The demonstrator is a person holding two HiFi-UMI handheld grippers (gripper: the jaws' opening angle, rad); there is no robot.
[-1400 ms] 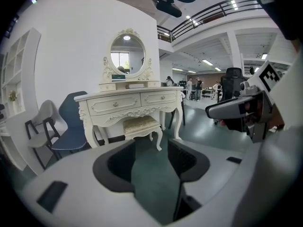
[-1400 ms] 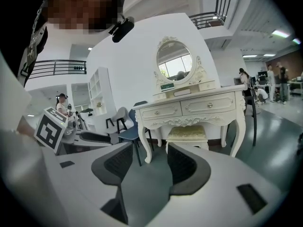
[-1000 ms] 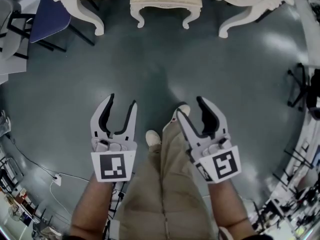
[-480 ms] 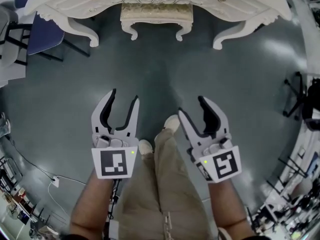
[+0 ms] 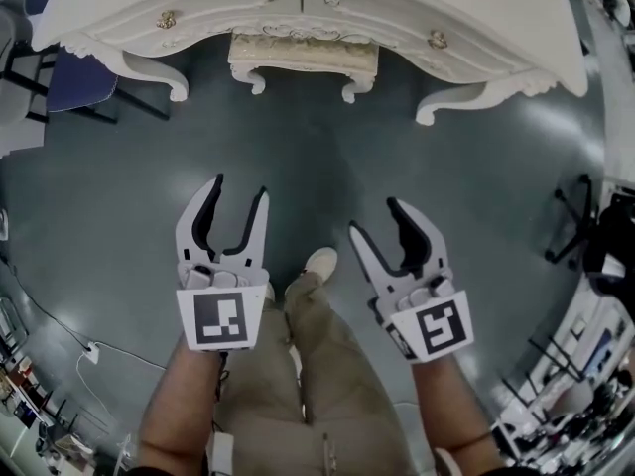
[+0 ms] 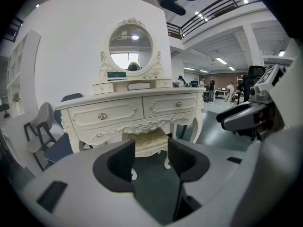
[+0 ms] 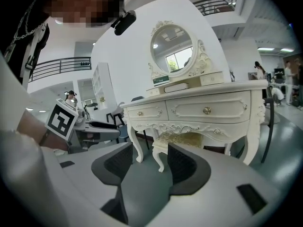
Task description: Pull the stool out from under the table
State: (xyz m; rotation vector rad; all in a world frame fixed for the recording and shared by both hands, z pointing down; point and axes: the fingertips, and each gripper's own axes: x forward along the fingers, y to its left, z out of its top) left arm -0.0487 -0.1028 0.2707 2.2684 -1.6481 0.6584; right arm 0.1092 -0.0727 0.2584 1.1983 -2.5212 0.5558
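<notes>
Closer ground has been gained over the last second: the tabletop [image 5: 298,3] and the stool [image 5: 303,59] have slid further down into the head view, and a shoe [image 5: 319,262] has been planted forward between the two tools. The grippers have been kept at much the same place in that view.

The stool is tucked under the tabletop, between its curved front legs, at 12 o'clock from the person and well apart from both grippers across bare floor [image 5: 119,196]. Only its cushioned front edge and two front legs are seen.

The left gripper [image 5: 239,186] is held with its fingers apart and nothing between them; in its own view the stool [image 6: 149,143] is lined up in the gap, far off. The right gripper [image 5: 374,218] is likewise spread and empty, with the stool [image 7: 182,140] seen at about 1 o'clock beyond its fingers.

The approach is judged to be the step in hand; no pull has been started. Next, the remaining distance must be closed, the grippers lowered to seat height, and the front rail or a leg clamped before anything is drawn toward 6 o'clock.
</notes>
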